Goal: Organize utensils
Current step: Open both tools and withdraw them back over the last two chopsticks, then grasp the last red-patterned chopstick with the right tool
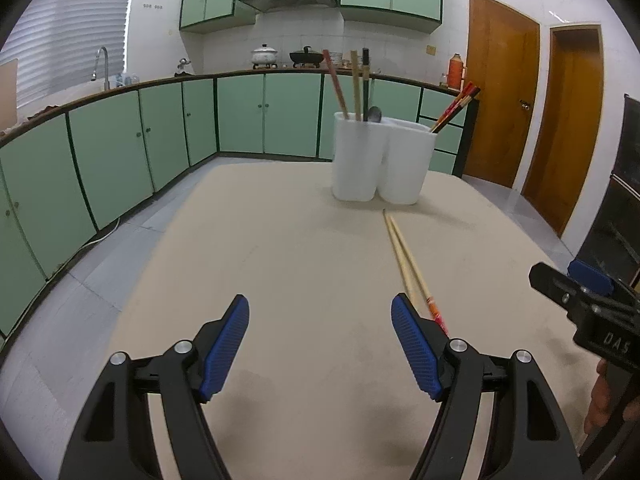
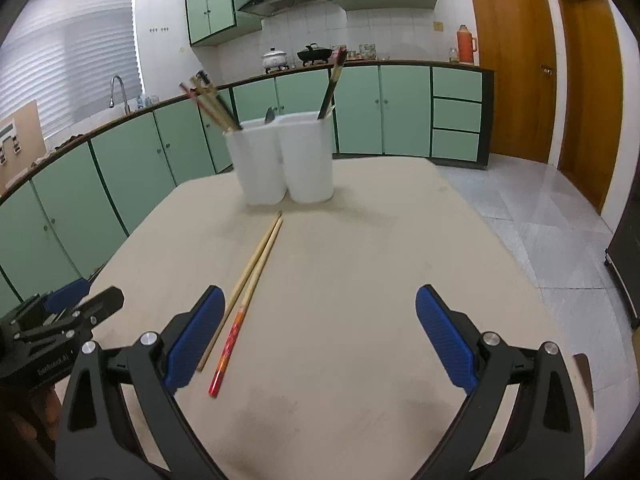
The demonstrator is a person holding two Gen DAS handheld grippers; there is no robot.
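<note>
Your left gripper (image 1: 320, 344) and right gripper (image 2: 320, 336) both spread, empty. Chopsticks (image 2: 256, 276) lie seemingly touching: thin, low, pinch may scatter pair.

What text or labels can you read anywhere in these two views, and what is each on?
"DAS": white letters on the black body of the right hand-held gripper, seen from the left wrist camera.
White lettering on the black body of the left hand-held gripper, seen from the right wrist camera: too blurred to read.
Print on the red end of a chopstick lying on the table: too small to read.
</note>
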